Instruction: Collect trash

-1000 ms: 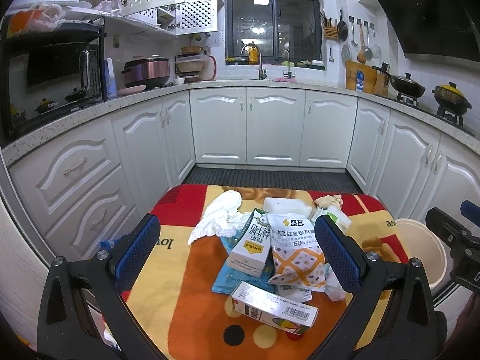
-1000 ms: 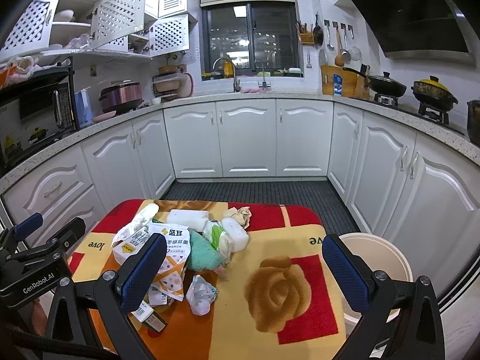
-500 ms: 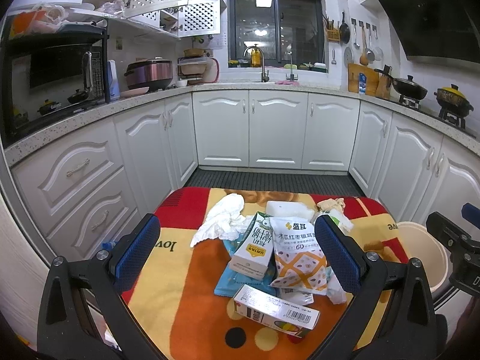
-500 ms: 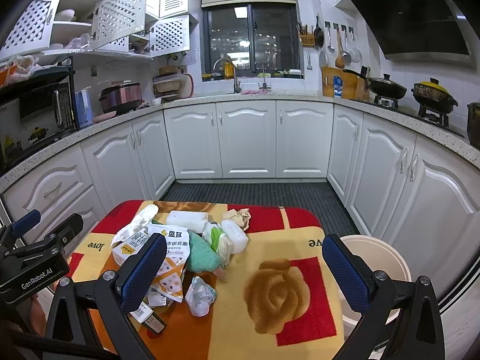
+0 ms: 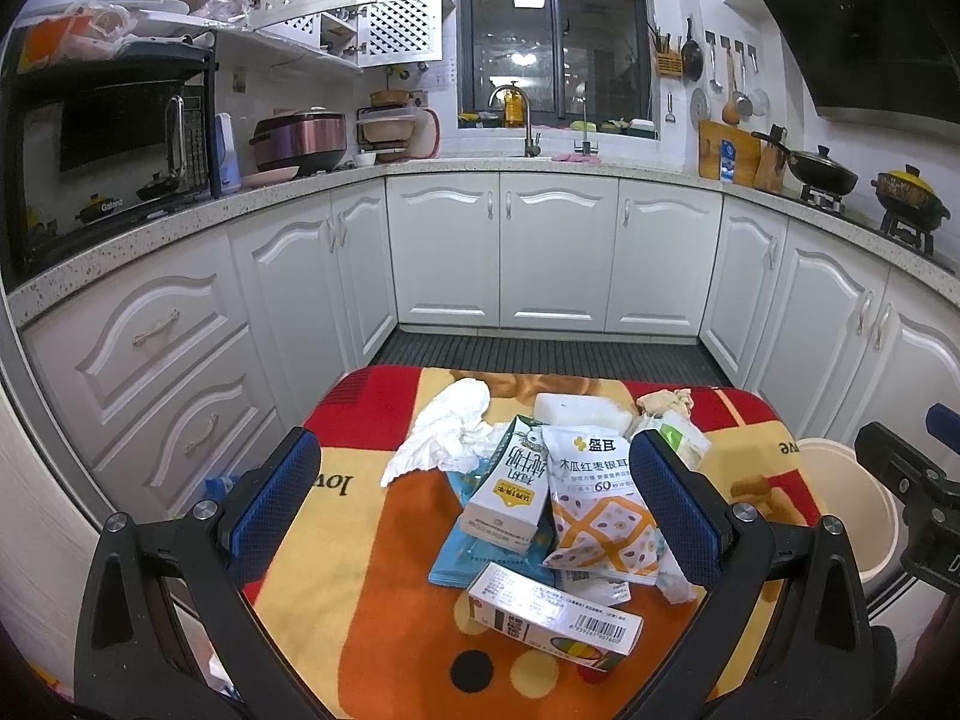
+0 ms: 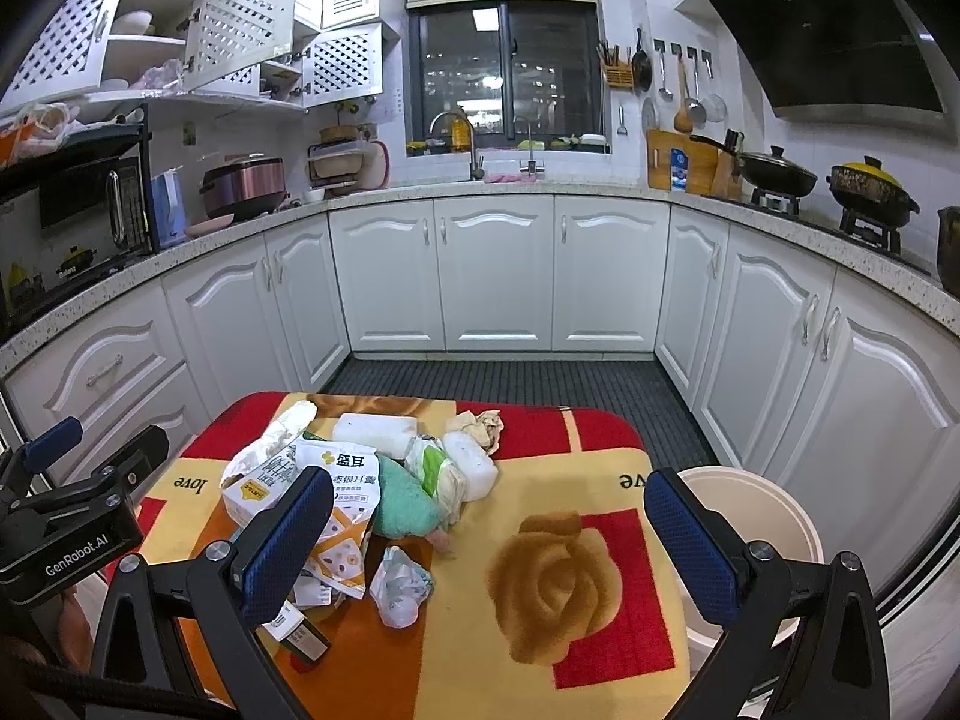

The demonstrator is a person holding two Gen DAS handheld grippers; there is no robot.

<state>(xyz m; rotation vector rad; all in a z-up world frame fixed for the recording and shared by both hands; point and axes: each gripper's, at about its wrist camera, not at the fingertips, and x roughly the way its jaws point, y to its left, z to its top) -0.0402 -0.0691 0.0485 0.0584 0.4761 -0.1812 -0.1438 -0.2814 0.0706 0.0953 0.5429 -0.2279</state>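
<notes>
While you hold both tools above the blanket-covered worktop (image 6: 600,480), the left gripper (image 5: 474,498) has its jaws spread wide with nothing between them, and the right gripper (image 6: 489,546) is likewise wide apart and empty. Take the milk carton (image 5: 510,492) as your landmark: the trash is heaped around it. A crumpled white tissue (image 5: 444,432) lies just behind it to its left, the printed snack pouch (image 5: 600,504) overlaps its right side, and a flat white box (image 5: 552,615) with a barcode lies in front of it, nearer you. Farther right of the carton, past the pouch, sit a green cloth (image 6: 405,498) and a small crumpled wrapper (image 6: 399,585). Well to the carton's right, beside the worktop's edge, stands the cream bin (image 6: 756,510).
</notes>
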